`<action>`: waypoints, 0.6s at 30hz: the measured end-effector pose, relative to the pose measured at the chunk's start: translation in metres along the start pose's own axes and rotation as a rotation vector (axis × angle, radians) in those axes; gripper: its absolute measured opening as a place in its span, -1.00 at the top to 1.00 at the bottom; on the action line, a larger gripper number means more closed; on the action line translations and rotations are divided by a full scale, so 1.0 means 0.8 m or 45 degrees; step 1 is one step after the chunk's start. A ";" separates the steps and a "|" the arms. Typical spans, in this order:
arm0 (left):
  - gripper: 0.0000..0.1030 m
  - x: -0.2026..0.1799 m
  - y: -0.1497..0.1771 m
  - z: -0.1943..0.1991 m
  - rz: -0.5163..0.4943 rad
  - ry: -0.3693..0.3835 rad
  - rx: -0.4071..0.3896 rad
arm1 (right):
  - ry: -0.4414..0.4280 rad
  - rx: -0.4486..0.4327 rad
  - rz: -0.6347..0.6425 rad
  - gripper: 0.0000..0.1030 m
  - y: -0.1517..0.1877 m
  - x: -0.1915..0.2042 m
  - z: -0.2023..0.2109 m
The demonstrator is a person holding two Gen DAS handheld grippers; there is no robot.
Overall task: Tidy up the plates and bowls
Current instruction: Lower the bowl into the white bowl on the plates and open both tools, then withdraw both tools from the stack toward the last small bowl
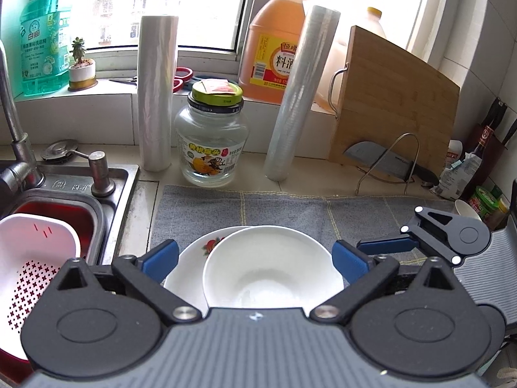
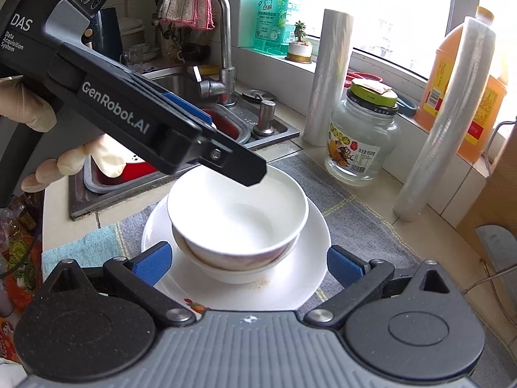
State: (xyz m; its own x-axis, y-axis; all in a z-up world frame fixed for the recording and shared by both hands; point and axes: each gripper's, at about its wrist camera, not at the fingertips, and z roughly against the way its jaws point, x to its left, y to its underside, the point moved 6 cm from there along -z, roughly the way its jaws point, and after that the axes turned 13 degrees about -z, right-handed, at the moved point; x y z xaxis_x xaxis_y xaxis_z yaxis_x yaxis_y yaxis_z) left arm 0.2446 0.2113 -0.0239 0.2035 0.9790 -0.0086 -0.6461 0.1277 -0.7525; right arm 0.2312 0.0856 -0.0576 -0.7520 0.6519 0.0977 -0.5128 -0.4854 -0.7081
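Observation:
A white bowl (image 2: 237,213) sits nested in a second bowl (image 2: 232,270), and both stand on a white plate (image 2: 290,287) with a fruit print, on a grey cloth. My right gripper (image 2: 249,266) is open just in front of the stack, its blue pads apart from the bowls on either side. My left gripper (image 1: 255,262) is also open above the top bowl (image 1: 268,268) and the plate (image 1: 190,268), and its pads touch nothing. In the right wrist view, one of its fingers (image 2: 248,169) hangs over the bowl's far rim, held by a gloved hand (image 2: 80,161).
A steel sink (image 1: 126,187) on the left holds a red basin and a white colander (image 1: 35,258). Behind the grey cloth (image 1: 290,210) stand a glass jar (image 1: 211,142), two film rolls (image 1: 156,97), an orange jug (image 1: 274,48), a cutting board (image 1: 394,103) and a cleaver on a rack (image 1: 381,161).

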 end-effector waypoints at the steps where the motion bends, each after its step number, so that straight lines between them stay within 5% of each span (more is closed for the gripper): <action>1: -0.95 -0.003 0.003 0.004 0.001 -0.013 -0.009 | 0.021 -0.011 0.002 -1.00 0.004 -0.003 0.005; 11: -0.95 -0.068 0.016 0.035 -0.080 -0.107 -0.104 | 0.241 -0.048 -0.115 -1.00 0.061 -0.053 0.050; 18: -0.96 -0.133 0.015 0.008 -0.107 0.010 -0.064 | 0.359 -0.066 -0.255 -1.00 0.100 -0.095 0.087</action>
State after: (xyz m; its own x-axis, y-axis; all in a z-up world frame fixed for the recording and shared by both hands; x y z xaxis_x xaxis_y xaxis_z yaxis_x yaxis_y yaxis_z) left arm 0.2102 0.1098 -0.0276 0.2617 0.9638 0.0510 -0.5886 0.2012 -0.7830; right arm 0.2183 -0.0434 -0.0730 -0.4906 0.8701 0.0465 -0.6115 -0.3058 -0.7297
